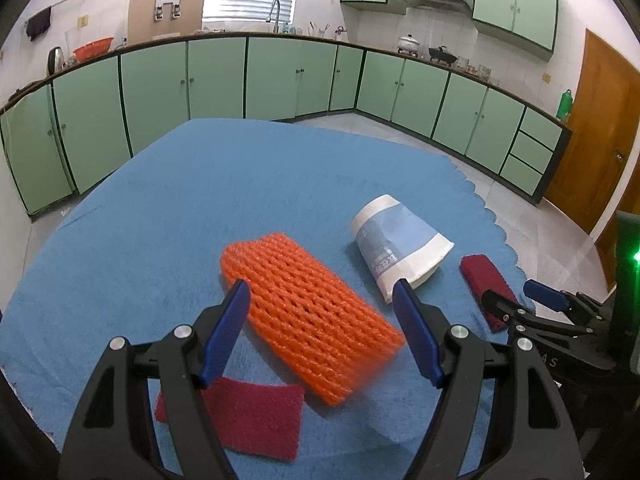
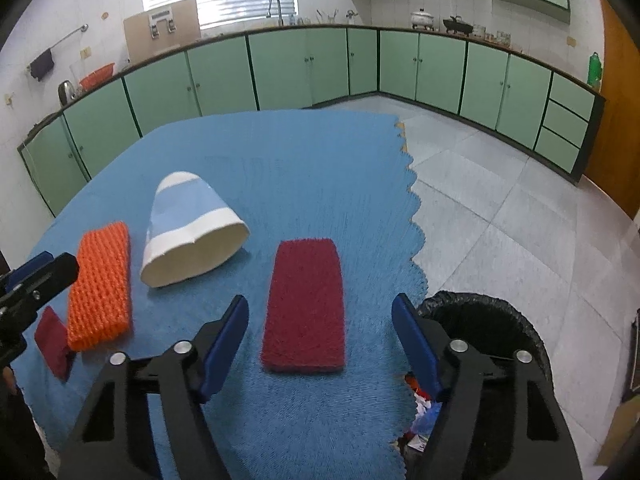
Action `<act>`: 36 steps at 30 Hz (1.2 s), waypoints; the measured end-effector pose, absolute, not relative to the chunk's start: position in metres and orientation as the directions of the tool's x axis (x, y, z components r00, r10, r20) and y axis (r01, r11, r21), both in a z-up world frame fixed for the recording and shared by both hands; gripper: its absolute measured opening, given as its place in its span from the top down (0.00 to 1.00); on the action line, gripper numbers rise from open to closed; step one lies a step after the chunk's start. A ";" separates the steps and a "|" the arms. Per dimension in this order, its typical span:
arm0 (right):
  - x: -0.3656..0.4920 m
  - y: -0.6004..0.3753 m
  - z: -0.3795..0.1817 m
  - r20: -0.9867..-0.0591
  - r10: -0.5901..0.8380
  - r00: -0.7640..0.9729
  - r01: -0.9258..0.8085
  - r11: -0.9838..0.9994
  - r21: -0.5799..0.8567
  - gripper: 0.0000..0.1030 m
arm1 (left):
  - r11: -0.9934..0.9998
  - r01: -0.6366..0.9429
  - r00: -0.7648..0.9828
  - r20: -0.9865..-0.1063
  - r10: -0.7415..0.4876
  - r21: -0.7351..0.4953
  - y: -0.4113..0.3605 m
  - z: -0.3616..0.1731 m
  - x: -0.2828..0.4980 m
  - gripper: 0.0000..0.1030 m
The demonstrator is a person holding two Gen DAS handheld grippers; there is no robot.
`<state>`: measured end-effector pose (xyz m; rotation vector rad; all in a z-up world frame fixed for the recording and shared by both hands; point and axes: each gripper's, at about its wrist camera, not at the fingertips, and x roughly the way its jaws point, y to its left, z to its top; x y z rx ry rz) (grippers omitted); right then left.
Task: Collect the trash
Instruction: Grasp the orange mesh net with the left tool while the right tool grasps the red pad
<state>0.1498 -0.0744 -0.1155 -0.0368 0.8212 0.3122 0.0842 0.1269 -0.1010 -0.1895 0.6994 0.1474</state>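
Blue cloth [image 1: 160, 200], covering the table, scalloped along its right edge. Orange foam net [image 1: 308, 320], lying flat near the cloth's middle, long axis diagonal in the left wrist view; its near part sits between the blue fingers of the left gripper [image 1: 322, 324], whose jaws stand apart with no pad pressing on the net. Paper cup [image 1: 400, 244], white with a pale blue band, lying on its side just right of the net, apart from it; in the right wrist view its open mouth faces toward the camera and right. Red pad [image 1: 240, 420], flat, at the near left of the net, with the net's near end overlapping or touching its corner; partly hidden behind the left gripper's frame. Second red pad [image 2: 306, 308], flat, right of the cup and well apart from it, near the cloth's scalloped edge; it lies ahead of and between the fingers of the right gripper [image 2: 320, 340], jaws apart, nothing clamped, and whether the tips touch the cloth cannot be told. Bin [image 2: 480, 320], lined with a black bag, standing on the tiled floor just beside the cloth's right edge, scraps visible inside. Green cabinets [image 2: 280, 68] along the far walls.
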 end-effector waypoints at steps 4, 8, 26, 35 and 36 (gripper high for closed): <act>0.151 -0.073 -0.120 -0.740 0.263 0.619 -0.289 0.952 0.097 0.44 | 0.973 -0.198 0.749 -0.659 0.071 -0.119 0.125 -0.103 0.089 0.30; 0.149 -0.072 -0.120 -0.739 0.283 0.612 -0.310 0.945 0.104 0.56 | 0.973 -0.196 0.740 -0.669 0.067 -0.119 0.122 -0.107 0.093 0.29; 0.132 -0.081 -0.104 -0.685 0.312 0.659 -0.329 0.938 0.110 0.60 | 0.975 -0.208 0.683 -0.725 0.087 -0.080 0.111 -0.133 0.116 0.26; 0.130 -0.085 -0.100 -0.679 0.316 0.663 -0.319 0.939 0.126 0.60 | 0.976 -0.214 0.676 -0.728 0.114 -0.046 0.109 -0.134 0.113 0.61; 0.130 -0.086 -0.099 -0.678 0.317 0.663 -0.318 0.939 0.127 0.60 | 0.975 -0.215 0.676 -0.728 0.114 -0.047 0.110 -0.134 0.113 0.64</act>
